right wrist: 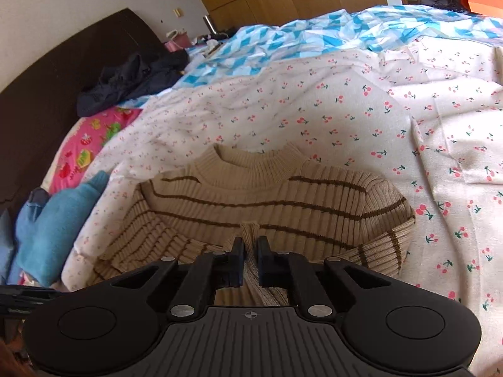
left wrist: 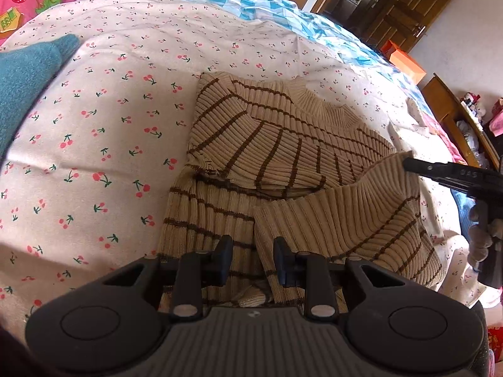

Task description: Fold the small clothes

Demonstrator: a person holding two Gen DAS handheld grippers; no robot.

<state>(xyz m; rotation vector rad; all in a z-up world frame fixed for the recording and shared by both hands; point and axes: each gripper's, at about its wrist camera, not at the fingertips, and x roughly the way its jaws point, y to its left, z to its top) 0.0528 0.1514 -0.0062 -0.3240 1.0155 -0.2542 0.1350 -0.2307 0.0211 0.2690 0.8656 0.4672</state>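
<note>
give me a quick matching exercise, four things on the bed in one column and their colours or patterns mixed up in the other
Things:
1. sweater
2. sheet
3. quilt
4. knit

Colours or patterns:
A. blue and white triangles
B. plain teal blue
C. beige with brown stripes
D. cream with red cherries

Pairs: 1-C, 2-D, 3-A, 4-B

2 wrist views, close, angled down; both share striped sweater (left wrist: 283, 144) (right wrist: 267, 194).
</note>
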